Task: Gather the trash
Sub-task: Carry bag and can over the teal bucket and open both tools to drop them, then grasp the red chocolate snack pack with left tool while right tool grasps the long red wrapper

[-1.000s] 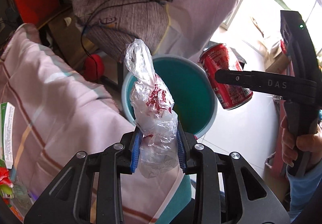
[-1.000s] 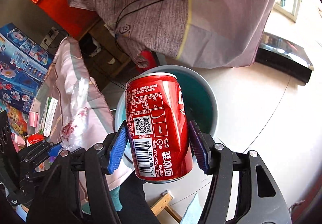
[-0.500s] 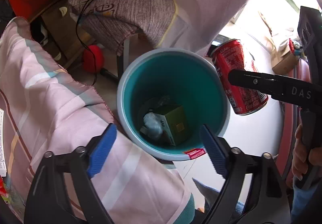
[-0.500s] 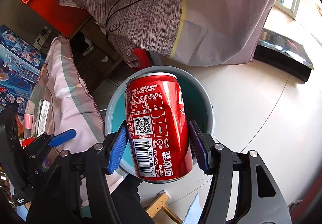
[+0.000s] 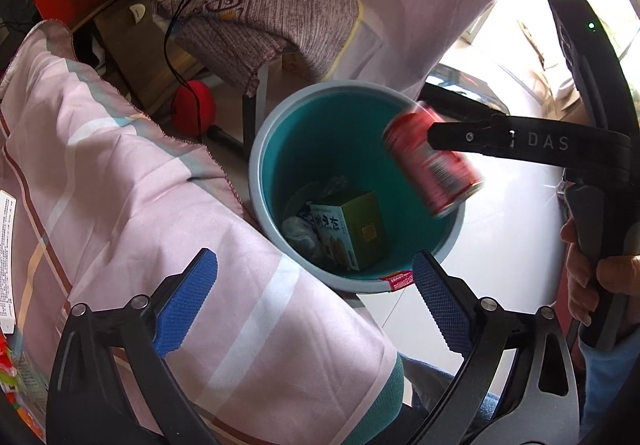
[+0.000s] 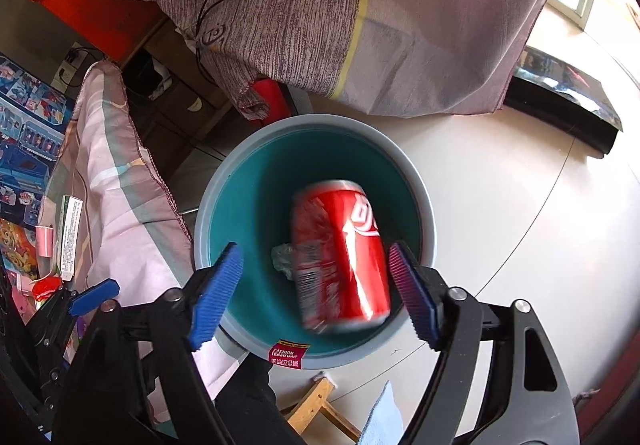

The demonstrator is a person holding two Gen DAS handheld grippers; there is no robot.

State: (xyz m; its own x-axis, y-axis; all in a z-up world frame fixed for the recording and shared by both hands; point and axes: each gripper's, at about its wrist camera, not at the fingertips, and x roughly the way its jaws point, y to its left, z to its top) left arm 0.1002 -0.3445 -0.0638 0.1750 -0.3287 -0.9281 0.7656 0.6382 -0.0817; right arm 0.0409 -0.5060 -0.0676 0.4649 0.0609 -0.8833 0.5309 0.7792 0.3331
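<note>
Above the teal bin (image 6: 424,205), the red can (image 6: 344,257) is seen blurred and tilted between the spread pads of the right claw (image 6: 316,293), touched by neither pad as far as can be told, so it is judged to be released and dropping. In the left wrist view the can (image 5: 434,161) lies over the bin's (image 5: 256,165) far rim side, within the opening. The left claw (image 5: 316,301) is also held wide open and empty, near the bin and over the pink striped cloth (image 5: 120,181). At the bottom of the bin a green carton (image 5: 352,229) and crumpled plastic (image 5: 300,233) are seen.

For the drop to be done well, the right claw is best kept spread and level over the middle of the opening, so that the can is not clipped by a pad and knocked against the rim. The left claw is best kept clear of the opening. A bounce off the carton is judged possible, yet the walls look deep enough to contain it.
</note>
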